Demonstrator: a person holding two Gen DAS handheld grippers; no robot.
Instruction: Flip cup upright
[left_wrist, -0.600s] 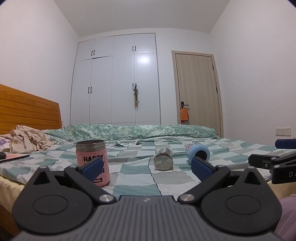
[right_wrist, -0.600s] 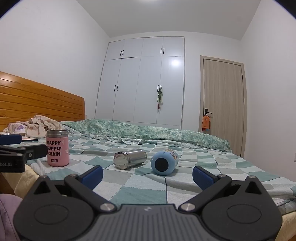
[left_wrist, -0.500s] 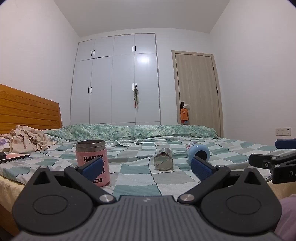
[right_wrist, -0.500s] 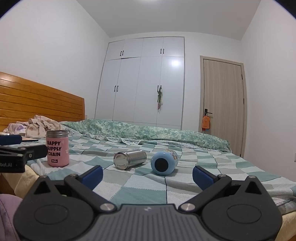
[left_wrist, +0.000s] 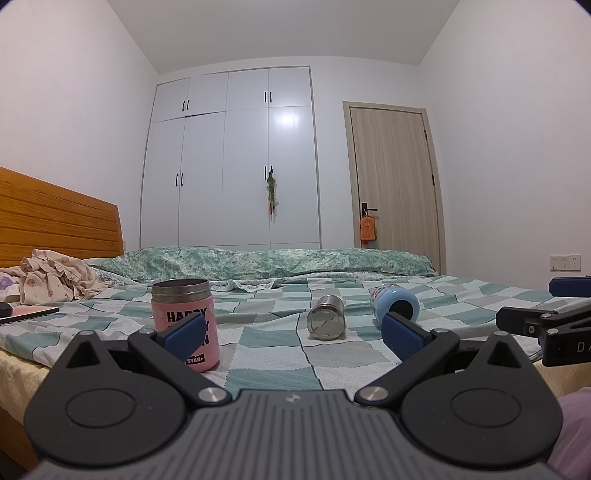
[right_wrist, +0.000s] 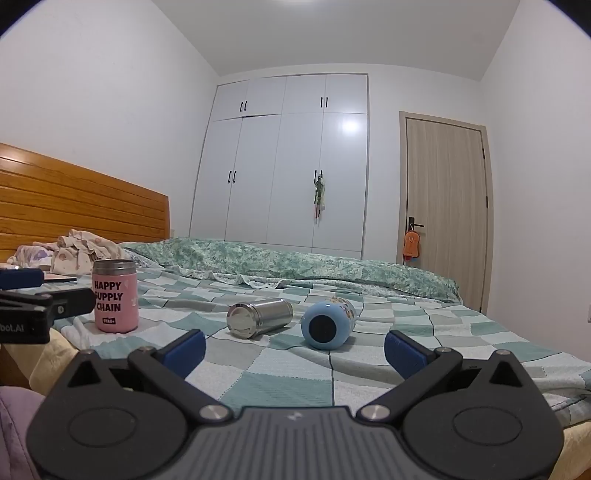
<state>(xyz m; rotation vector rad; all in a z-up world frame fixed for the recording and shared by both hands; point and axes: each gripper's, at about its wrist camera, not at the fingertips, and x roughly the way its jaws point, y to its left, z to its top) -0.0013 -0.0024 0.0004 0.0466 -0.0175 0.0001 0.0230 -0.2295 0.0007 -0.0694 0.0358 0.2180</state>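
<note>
A steel cup (left_wrist: 327, 321) (right_wrist: 260, 317) lies on its side on the checked bedspread. A light blue cup (left_wrist: 394, 304) (right_wrist: 328, 324) lies on its side just right of it. A pink cup (left_wrist: 184, 326) (right_wrist: 115, 295) with black lettering stands upright at the left. My left gripper (left_wrist: 293, 334) is open and empty, near the bed's front edge, short of the cups. My right gripper (right_wrist: 295, 349) is open and empty, also short of the cups, facing the blue one. Each gripper shows at the side of the other's view.
The bed (left_wrist: 266, 354) has a wooden headboard (left_wrist: 55, 221) at left, crumpled clothes (left_wrist: 55, 280) and a dark flat device (left_wrist: 26, 314) near it. A folded green quilt (left_wrist: 258, 260) lies along the far side. Wardrobe and door stand behind.
</note>
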